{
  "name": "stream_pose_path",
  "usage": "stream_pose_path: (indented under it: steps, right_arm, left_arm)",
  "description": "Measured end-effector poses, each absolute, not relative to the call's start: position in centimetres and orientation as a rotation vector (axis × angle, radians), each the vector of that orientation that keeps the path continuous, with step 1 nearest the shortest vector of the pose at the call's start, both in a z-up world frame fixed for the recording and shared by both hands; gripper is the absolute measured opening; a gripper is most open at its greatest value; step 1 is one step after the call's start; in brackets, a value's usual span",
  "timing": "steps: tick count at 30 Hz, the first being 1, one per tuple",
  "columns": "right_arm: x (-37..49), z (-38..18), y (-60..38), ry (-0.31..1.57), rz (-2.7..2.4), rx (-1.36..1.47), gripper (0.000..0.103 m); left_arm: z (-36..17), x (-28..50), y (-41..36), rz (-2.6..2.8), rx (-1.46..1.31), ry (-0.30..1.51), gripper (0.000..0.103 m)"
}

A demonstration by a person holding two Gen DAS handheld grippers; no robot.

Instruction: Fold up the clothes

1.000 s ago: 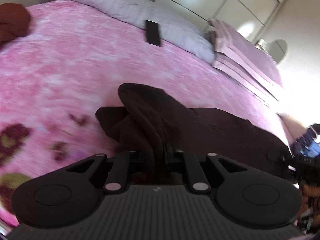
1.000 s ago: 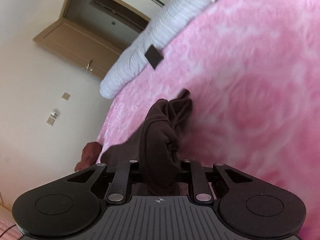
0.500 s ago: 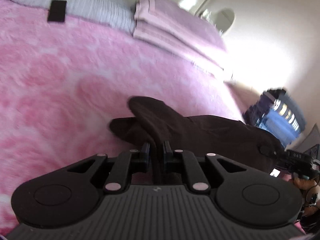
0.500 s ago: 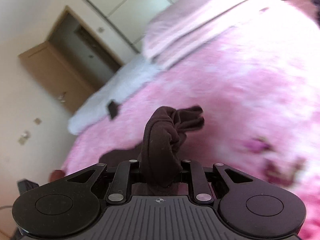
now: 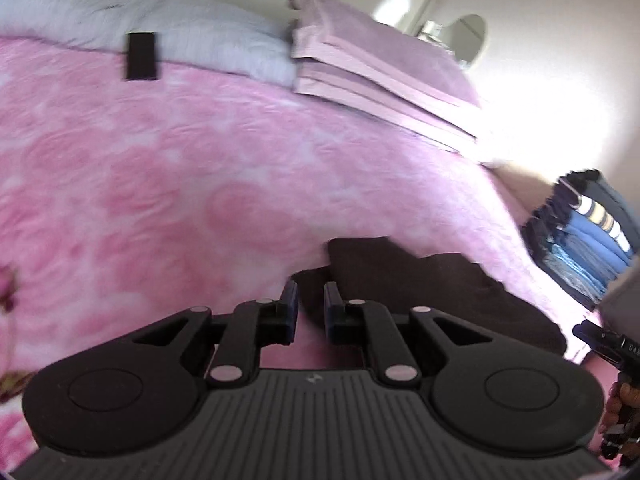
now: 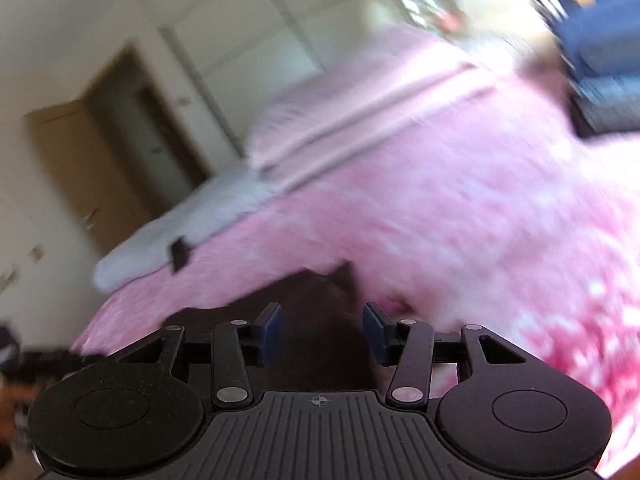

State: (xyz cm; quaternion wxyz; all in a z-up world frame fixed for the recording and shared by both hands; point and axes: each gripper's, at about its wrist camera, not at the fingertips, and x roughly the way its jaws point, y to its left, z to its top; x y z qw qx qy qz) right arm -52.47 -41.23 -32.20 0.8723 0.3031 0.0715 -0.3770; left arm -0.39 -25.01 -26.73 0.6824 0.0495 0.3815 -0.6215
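Observation:
A dark brown garment [image 5: 432, 292] lies flat on the pink bedspread [image 5: 200, 184], near the bed's front right edge. My left gripper [image 5: 307, 300] is open and empty, its fingertips just at the garment's near left corner. In the blurred right wrist view the same garment [image 6: 312, 312] lies under and ahead of my right gripper [image 6: 322, 318], which is open wide and holds nothing.
A grey pillow [image 5: 180, 32] with a black rectangular object [image 5: 141, 56] and a stack of folded pink linens [image 5: 380, 60] lie at the head of the bed. A pile of folded blue clothes [image 5: 588, 240] stands off the bed's right side. A door [image 6: 100, 176] is beyond.
Both grippers have let go of the brown garment and opened. The garment, held bunched up before, now lies spread on the bed. Both cameras swung toward the bed's right side.

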Motion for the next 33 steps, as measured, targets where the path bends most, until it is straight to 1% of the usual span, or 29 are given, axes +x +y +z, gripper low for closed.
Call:
stream_pose_path:
  steps: [1,4,6,8,9,10,15,17,19,22,23,24,26,28,29,33]
  right_arm:
    - [-51.9,-32.0,-40.7,0.153,-0.768,0.606,0.048]
    - [-50.5,-32.3,-40.6,0.184,-0.728,0.591,0.048]
    - [-49.9,-33.0,-41.0,0.211,-0.714,0.594,0.048]
    - [-49.3,-33.8,-41.4,0.241,-0.704,0.600,0.048]
    - [-49.0,-34.2,-41.6,0.255,-0.699,0.602,0.048]
    - [-48.7,-34.6,-41.9,0.270,-0.694,0.605,0.048]
    - [-47.6,-35.4,-41.9,0.317,-0.651,0.575,0.048]
    - [-47.1,-35.7,-41.8,0.326,-0.626,0.561,0.048]
    - [-46.4,-36.3,-41.8,0.348,-0.607,0.556,0.048]
    - [-45.4,-36.7,-41.5,0.376,-0.609,0.530,0.049]
    - [-45.1,-36.8,-41.4,0.383,-0.609,0.520,0.051]
    - [-45.0,-36.8,-41.3,0.393,-0.608,0.510,0.054]
    - [-44.7,-36.6,-41.0,0.406,-0.607,0.485,0.054]
    - [-44.4,-36.3,-40.6,0.409,-0.603,0.455,0.054]
    - [-44.5,-36.1,-40.6,0.402,-0.599,0.450,0.054]
    - [-45.2,-34.9,-41.2,0.354,-0.613,0.443,0.054]
  left_arm:
    - [-26.7,-0.9,-26.0,-1.413,0.118,0.856,0.018]
    - [-28.1,-1.5,-29.1,-1.424,0.150,0.895,0.031]
    - [-29.4,-1.5,-31.0,-1.412,0.172,0.927,0.031]
    - [-30.7,-1.6,-32.9,-1.400,0.193,0.959,0.029]
    - [-31.1,-1.5,-33.3,-1.405,0.187,0.972,0.023]
    - [-31.0,-1.4,-33.2,-1.416,0.176,0.964,0.001]
    - [-28.9,-0.9,-30.1,-1.445,0.088,0.866,0.002]
    - [-29.5,-0.6,-29.7,-1.410,0.106,0.869,0.002]
    - [-31.0,0.1,-29.6,-1.372,0.093,0.923,0.002]
    - [-32.5,0.1,-29.9,-1.369,0.099,0.948,0.003]
    - [-32.8,0.2,-30.1,-1.371,0.103,0.954,0.003]
    - [-32.8,0.3,-30.2,-1.368,0.112,0.955,0.006]
    - [-32.8,0.5,-30.3,-1.358,0.130,0.955,0.011]
    - [-32.0,0.1,-30.2,-1.338,0.170,0.913,0.017]
    - [-31.3,-0.3,-29.9,-1.330,0.197,0.877,0.018]
    - [-28.3,-2.5,-28.1,-1.341,0.303,0.722,0.016]
